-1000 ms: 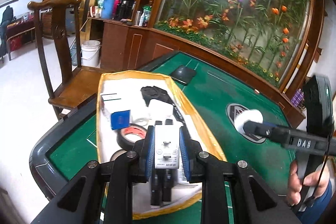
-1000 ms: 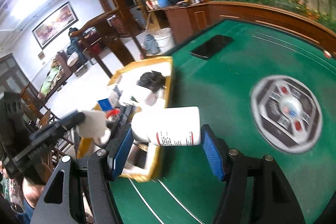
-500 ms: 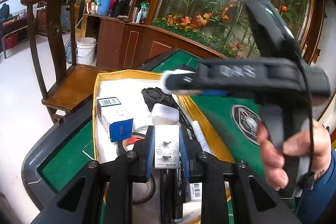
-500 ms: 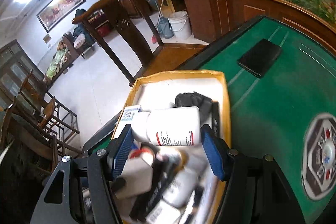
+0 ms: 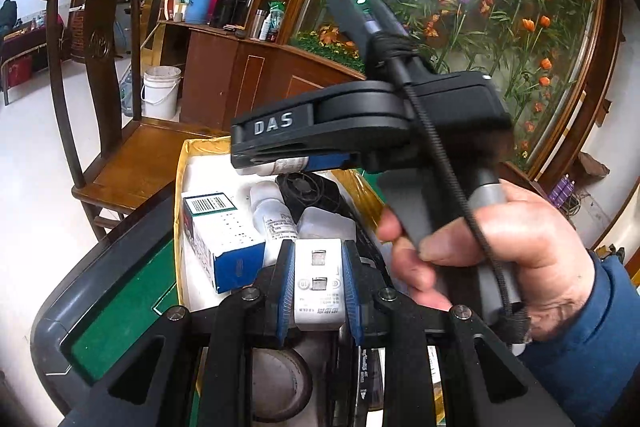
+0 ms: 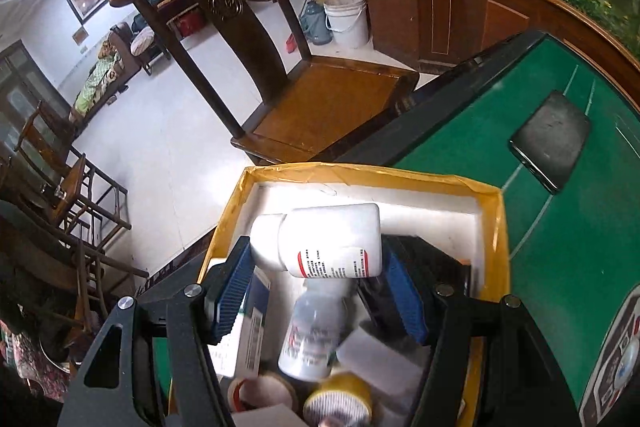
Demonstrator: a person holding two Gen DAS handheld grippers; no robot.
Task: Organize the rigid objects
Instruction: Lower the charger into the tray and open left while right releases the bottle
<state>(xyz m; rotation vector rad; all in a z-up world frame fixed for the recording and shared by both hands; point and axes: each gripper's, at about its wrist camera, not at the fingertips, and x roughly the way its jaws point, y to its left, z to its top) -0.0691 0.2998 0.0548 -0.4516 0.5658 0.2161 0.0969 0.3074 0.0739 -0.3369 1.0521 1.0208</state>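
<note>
Right now my right tool [image 6: 316, 287] pinches a white pill bottle [image 6: 328, 241] crosswise, one blue pad on the cap end, the other on the base end. It hangs over the far part of the yellow-rimmed box [image 6: 490, 193], above the things already in it. Below the bottle lies a smaller white bottle [image 6: 314, 331], label up, beside a blue and white carton [image 6: 250, 331]. Nearer the camera are a tape roll [image 6: 256, 393] and a yellow roll [image 6: 338, 405], blurred. A black thing sits by the right pad; can't tell what it is.

My left tool [image 5: 318, 287] is pressed onto a white plug adapter [image 5: 318, 287], narrow grip, pads on both long sides. It is low over the near part of the same box [image 5: 184, 163]. Ahead of it are the carton [image 5: 222, 235], the small bottle [image 5: 272, 211] and a black fan-like part [image 5: 308, 187]. My right hand [image 5: 492, 251], in a blue sleeve, holds the right tool's handle across this view.

The box sits on the green bench [image 6: 560, 247], near its corner. A black flat case [image 6: 554, 141] lies on the felt, well apart from the box. A wooden chair [image 6: 320, 95] stands just past the bench edge.
</note>
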